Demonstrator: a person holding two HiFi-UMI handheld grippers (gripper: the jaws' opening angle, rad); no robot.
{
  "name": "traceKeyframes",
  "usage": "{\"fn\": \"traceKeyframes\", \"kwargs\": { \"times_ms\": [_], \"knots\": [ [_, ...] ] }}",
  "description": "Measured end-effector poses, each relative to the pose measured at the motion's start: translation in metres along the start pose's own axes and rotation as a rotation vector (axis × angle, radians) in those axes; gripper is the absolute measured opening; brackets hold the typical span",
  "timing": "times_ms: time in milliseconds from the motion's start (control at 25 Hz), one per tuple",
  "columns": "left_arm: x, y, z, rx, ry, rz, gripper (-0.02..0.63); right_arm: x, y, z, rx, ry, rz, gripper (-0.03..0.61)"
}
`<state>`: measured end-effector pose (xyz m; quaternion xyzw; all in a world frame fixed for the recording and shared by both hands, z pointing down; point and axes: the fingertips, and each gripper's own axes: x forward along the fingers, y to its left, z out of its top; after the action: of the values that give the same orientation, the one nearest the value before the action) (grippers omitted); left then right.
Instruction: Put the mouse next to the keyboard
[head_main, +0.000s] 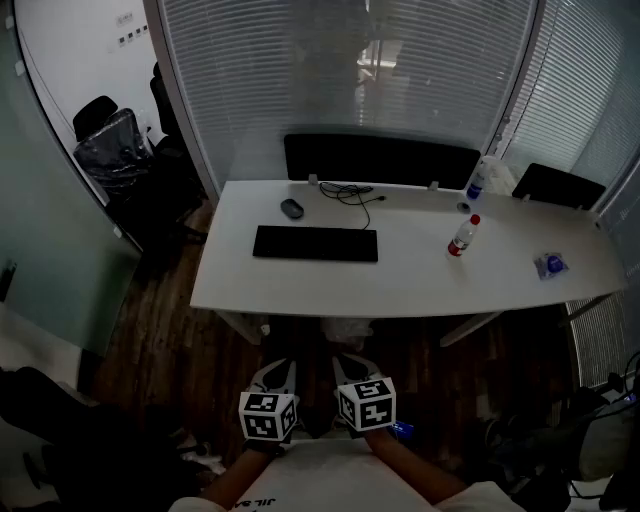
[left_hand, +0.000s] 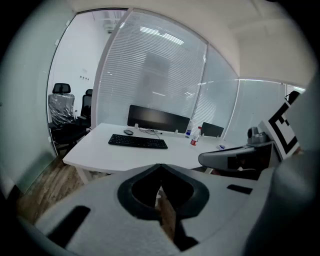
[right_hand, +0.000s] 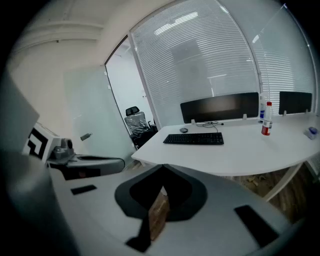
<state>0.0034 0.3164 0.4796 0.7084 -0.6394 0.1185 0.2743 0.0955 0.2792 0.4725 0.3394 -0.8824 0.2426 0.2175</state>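
A dark mouse (head_main: 291, 208) lies on the white desk (head_main: 420, 285), a short way behind the left end of the black keyboard (head_main: 315, 243) and apart from it. Both grippers hang low by my body, well short of the desk's front edge. My left gripper (head_main: 277, 374) and right gripper (head_main: 351, 367) are side by side above the wooden floor, each shut with nothing held. In the left gripper view the jaws of that gripper (left_hand: 160, 167) meet, with the mouse (left_hand: 128, 132) and keyboard (left_hand: 138, 142) far ahead. The right gripper (right_hand: 163, 167) likewise faces the mouse (right_hand: 184, 130) and keyboard (right_hand: 194, 139).
A black screen panel (head_main: 380, 160) stands along the desk's back edge, with a cable (head_main: 350, 192) in front of it. A red-capped bottle (head_main: 463, 236), a second bottle (head_main: 478, 180) and a small blue item (head_main: 551, 265) sit at the right. Office chairs (head_main: 110, 140) stand at the left.
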Motion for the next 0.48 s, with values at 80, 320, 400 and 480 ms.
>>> {"fn": "traceKeyframes", "kwargs": {
  "times_ms": [80, 320, 400, 480],
  "knots": [
    [0.004, -0.003, 0.003, -0.011, -0.009, 0.010, 0.002, -0.001, -0.005, 0.000, -0.004, -0.002, 0.004, 0.004],
    [0.011, -0.014, 0.003, -0.028, -0.017, 0.024, 0.002, -0.005, -0.017, -0.005, -0.005, 0.004, 0.018, 0.005],
    [0.015, -0.014, 0.002, -0.028, -0.013, 0.025, 0.002, -0.004, -0.019, -0.005, -0.001, 0.003, 0.024, 0.005],
    [0.019, -0.012, 0.004, -0.030, -0.010, 0.024, 0.002, 0.000, -0.022, -0.003, 0.003, 0.003, 0.026, 0.005]
  ]
}}
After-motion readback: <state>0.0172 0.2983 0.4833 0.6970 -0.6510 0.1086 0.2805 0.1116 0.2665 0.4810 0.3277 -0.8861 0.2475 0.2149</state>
